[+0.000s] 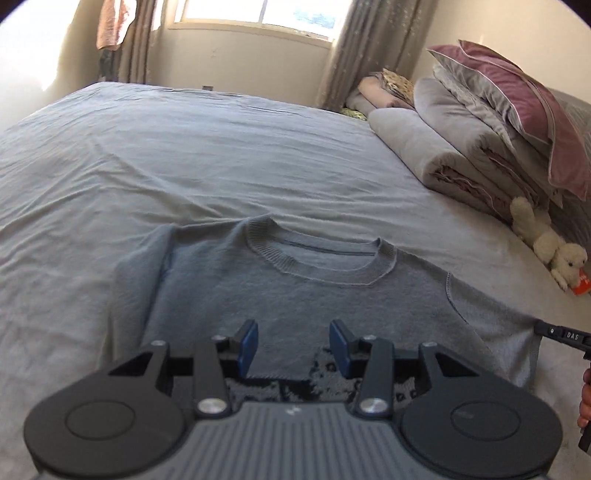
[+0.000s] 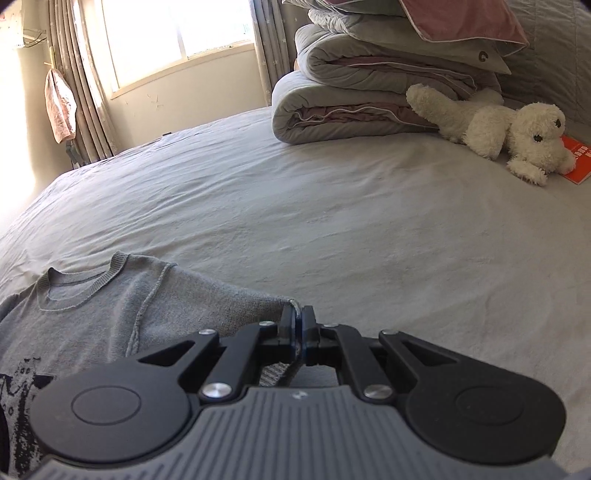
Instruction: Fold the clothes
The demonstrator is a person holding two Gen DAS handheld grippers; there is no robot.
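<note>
Grey sweater [image 1: 295, 295] lies flat on the bed [image 1: 184, 147], right hand-held gripper [image 2: 298, 323] clamped on its sleeve edge, left hand-held gripper [image 1: 293, 345] apart above the chest (empty); soft, light, floppy knit, best pinched at hems or shoulder seams.

Bright window [image 1: 255, 14] glare — soft blur, fisheye-curved edges

My wide bed with its wrinkled grey sheet [image 1: 221, 155] fills the room; a sunlit window [image 2: 177, 33] glares between beige patterned curtains [image 1: 354, 55] on the cream wall [image 1: 240, 62].
</note>
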